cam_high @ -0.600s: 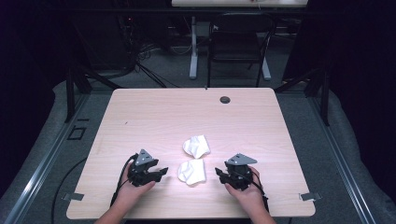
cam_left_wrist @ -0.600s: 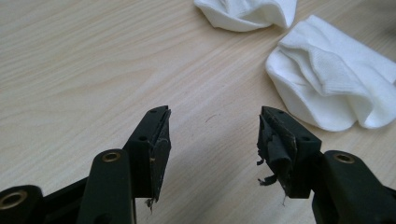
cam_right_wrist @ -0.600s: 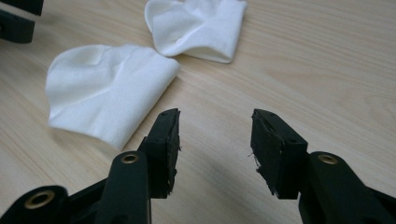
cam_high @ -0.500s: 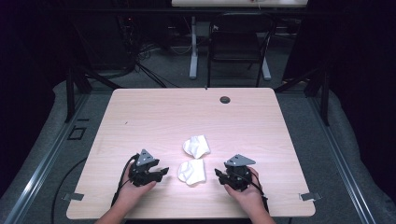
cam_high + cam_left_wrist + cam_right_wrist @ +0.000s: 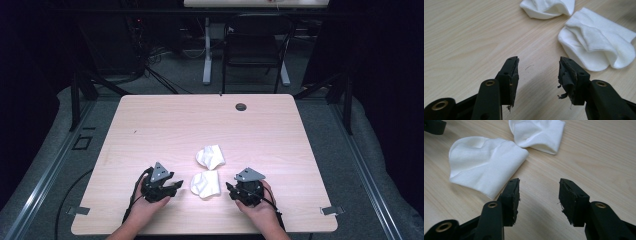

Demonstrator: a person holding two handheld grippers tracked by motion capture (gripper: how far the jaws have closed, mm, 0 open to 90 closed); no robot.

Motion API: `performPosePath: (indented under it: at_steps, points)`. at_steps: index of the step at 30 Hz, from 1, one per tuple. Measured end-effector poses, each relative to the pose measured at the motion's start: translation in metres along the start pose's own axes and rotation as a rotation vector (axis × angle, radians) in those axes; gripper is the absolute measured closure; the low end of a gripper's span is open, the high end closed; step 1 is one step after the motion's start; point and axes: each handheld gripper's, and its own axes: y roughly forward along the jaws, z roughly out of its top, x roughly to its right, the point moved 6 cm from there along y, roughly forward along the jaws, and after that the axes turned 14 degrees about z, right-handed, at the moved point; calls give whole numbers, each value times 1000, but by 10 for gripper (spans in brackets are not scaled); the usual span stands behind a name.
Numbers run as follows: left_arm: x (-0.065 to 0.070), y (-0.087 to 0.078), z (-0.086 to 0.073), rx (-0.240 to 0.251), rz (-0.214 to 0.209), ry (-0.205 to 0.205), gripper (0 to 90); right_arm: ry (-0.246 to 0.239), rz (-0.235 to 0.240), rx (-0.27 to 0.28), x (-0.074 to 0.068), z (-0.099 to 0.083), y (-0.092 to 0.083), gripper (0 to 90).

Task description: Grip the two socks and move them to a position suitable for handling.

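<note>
Two crumpled white cloths lie near the table's front middle: the nearer cloth [image 5: 206, 184] [image 5: 596, 45] [image 5: 484, 160] and the farther cloth [image 5: 210, 156] [image 5: 547, 7] [image 5: 537, 133] just behind it. My left gripper [image 5: 176, 184] [image 5: 538, 68] rests low on the wood just left of the nearer cloth, open, with nothing between its jaws. My right gripper [image 5: 230, 189] [image 5: 539, 190] sits just right of that cloth, also open and empty, its left jaw close beside the cloth's edge.
The light wooden table [image 5: 165, 125] has a dark round grommet [image 5: 241, 106] near its far edge. Beyond it stand a black chair [image 5: 255, 45] and a desk leg [image 5: 206, 50] on a dark floor. Metal clips [image 5: 330, 210] sit at the front corners.
Both hands have drifted slightly toward the table's front edge. The cloths have not moved.
</note>
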Motion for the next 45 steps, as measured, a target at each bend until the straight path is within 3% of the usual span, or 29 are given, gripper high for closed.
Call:
performPosePath:
  at_steps: [7,9,12,18,26,27,29,33,39,45]
  points:
    - [7,-3,2,14,2,38,571,-11,19,-23,-9,6,4,666]
    - [8,-2,3,21,25,59,581,-21,26,-31,-12,8,6,682]
    - [10,-2,4,27,19,52,563,-30,33,-26,-16,10,7,686]
    - [14,-5,7,39,7,34,520,2,64,70,-19,17,6,536]
    - [18,-4,10,36,-21,23,528,60,102,98,-19,19,11,469]
    - [18,-4,11,38,-24,20,531,54,107,71,-20,18,13,483]
    - [19,-4,11,36,-25,14,537,33,86,59,-21,17,14,573]
    - [18,-4,16,41,-14,-4,550,7,74,35,-23,19,14,666]
    - [21,-6,23,20,-41,24,721,-59,89,-15,-33,31,15,805]
    - [21,-3,21,16,-35,29,798,-52,116,0,-41,36,22,816]
